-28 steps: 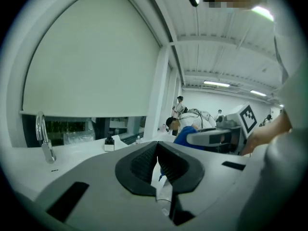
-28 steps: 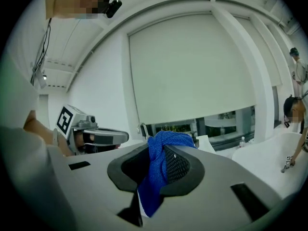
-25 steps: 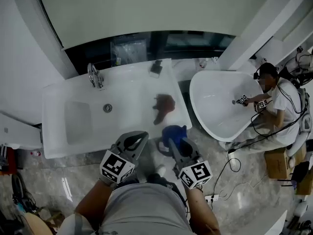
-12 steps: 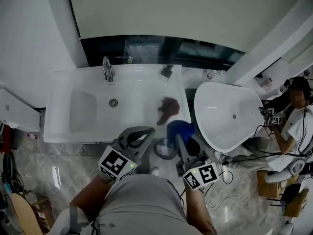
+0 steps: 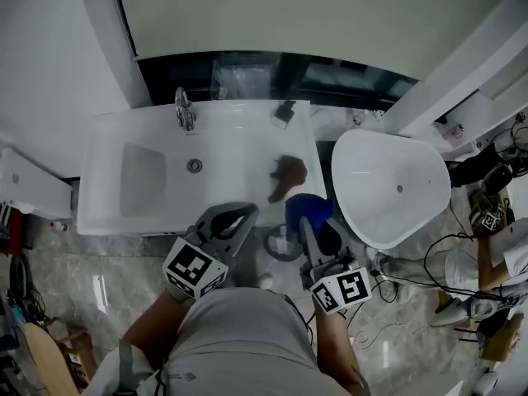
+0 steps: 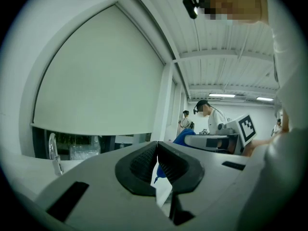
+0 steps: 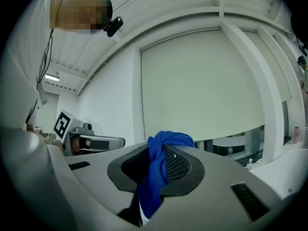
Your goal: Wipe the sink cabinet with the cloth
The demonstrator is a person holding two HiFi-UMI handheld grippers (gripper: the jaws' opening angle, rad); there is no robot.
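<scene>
The right tool (image 5: 308, 228) is clenched on the blue cloth (image 7: 159, 158), which bunches between its jaws just off the front right corner of the sink (image 5: 107, 139), while the left tool (image 5: 238, 217), pressed shut on nothing, hangs level before the sink's front edge, left of the cloth.
</scene>
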